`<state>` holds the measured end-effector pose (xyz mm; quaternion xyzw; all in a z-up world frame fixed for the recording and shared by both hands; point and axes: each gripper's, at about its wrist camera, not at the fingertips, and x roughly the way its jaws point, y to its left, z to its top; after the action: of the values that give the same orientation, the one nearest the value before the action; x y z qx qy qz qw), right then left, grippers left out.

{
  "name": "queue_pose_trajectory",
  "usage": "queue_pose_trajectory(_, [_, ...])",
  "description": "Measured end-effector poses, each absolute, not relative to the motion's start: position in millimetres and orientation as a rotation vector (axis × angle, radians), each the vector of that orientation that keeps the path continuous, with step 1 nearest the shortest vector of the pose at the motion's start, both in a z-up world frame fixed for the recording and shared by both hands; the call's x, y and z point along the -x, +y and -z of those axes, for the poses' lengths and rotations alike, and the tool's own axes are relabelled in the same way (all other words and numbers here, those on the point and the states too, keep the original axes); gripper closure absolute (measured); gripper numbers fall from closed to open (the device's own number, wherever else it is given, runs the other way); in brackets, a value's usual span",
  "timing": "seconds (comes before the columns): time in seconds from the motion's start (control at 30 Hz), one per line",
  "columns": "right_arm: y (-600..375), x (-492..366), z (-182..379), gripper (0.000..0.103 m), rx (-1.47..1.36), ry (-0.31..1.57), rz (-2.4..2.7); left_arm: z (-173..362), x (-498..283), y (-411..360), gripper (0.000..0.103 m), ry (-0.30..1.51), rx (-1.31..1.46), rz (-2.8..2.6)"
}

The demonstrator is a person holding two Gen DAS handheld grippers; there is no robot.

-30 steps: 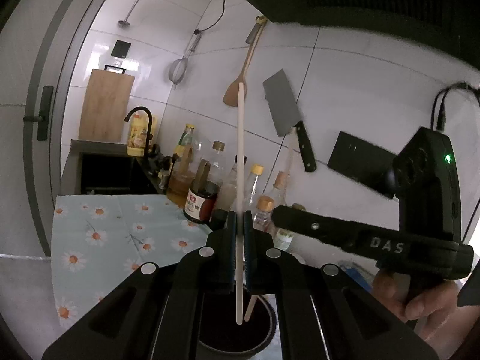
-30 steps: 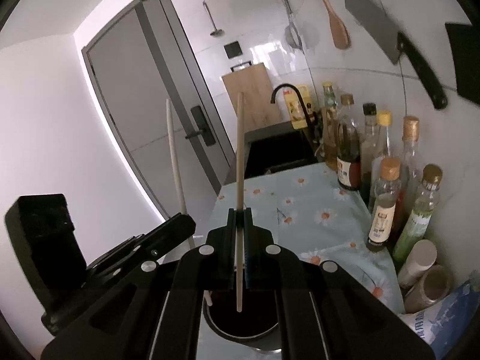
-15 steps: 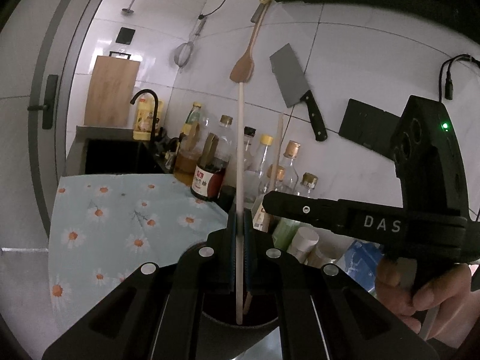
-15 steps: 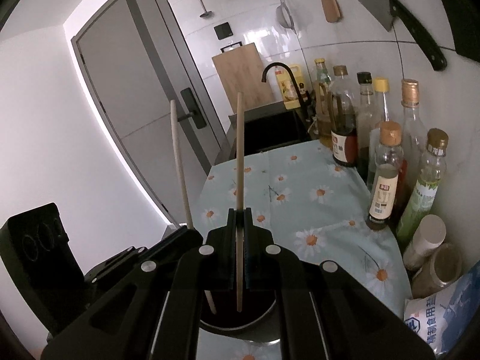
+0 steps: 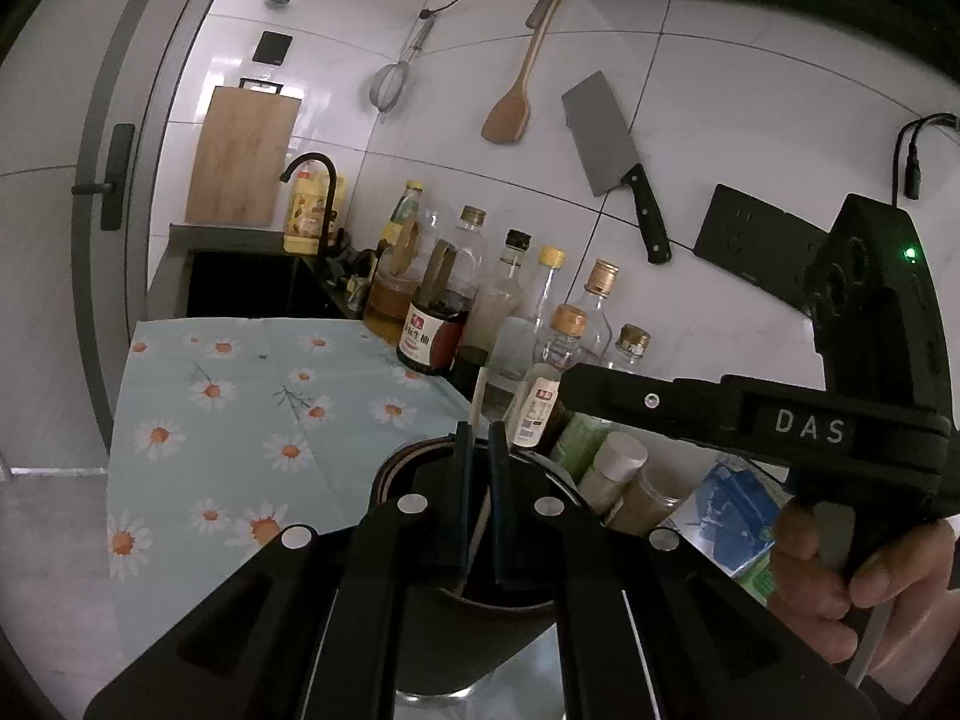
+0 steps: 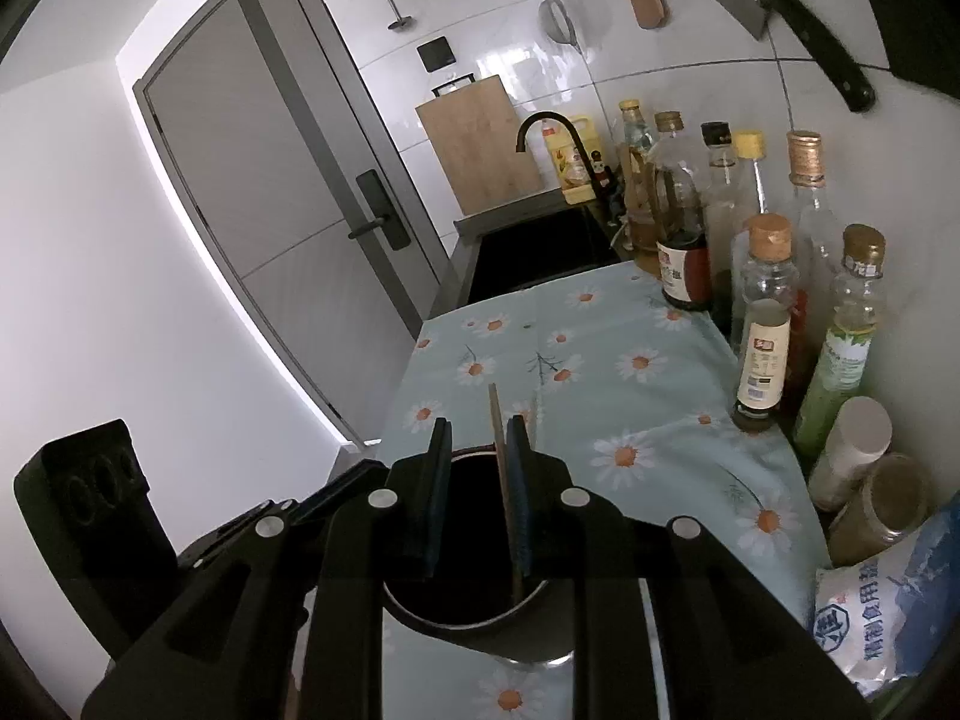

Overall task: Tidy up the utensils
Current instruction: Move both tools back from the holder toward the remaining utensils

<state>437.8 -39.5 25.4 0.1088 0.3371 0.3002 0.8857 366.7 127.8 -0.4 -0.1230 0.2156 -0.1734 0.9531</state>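
Both claws hung parted over the dark holder (image 6: 480, 612) on the daisy-cloth surface (image 6: 600, 360). Left claw (image 5: 478, 498) gripped nothing; right claw (image 6: 477, 498) gaped wider. Each chopstick (image 6: 501, 468) stood loose inside, leaning on the rim, apparently dropped to stay upright.

chopstick (image 6: 503, 468) lower ends hidden inside dark holder (image 6: 474, 600), cleaver (image 6: 798, 18) blade cropped

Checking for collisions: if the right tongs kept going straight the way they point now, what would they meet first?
Probably the dark holder right below them: the right tongs sit open over its mouth, with a chopstick leaning by one finger. Depth inside is unclear.
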Motion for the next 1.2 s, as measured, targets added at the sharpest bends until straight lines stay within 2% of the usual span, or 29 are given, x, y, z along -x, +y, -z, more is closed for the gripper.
queue_pose_trajectory(0.53, [-88, -382, -40, 0.081, -0.185, 0.707, -0.584, -8, -320, 132, 0.098, 0.495, 0.235, 0.347])
queue_pose_trajectory(0.9, [-125, -336, -11, 0.081, -0.242, 0.819, -0.589, -8, -270, 126, 0.098, 0.536, 0.201, 0.331])
queue_pose_trajectory(0.97, [-127, -328, 0, 0.080, -0.250, 0.849, -0.598, -6, -262, 125, 0.082, 0.544, 0.203, 0.327])
queue_pose_trajectory(1.13, [-136, -309, 27, 0.079, -0.288, 0.923, -0.595, 1, -240, 120, 0.082, 0.578, 0.192, 0.336])
queue_pose_trajectory(1.2, [-141, -302, 39, 0.072, -0.310, 0.957, -0.589, 5, -233, 118, 0.082, 0.605, 0.200, 0.337])
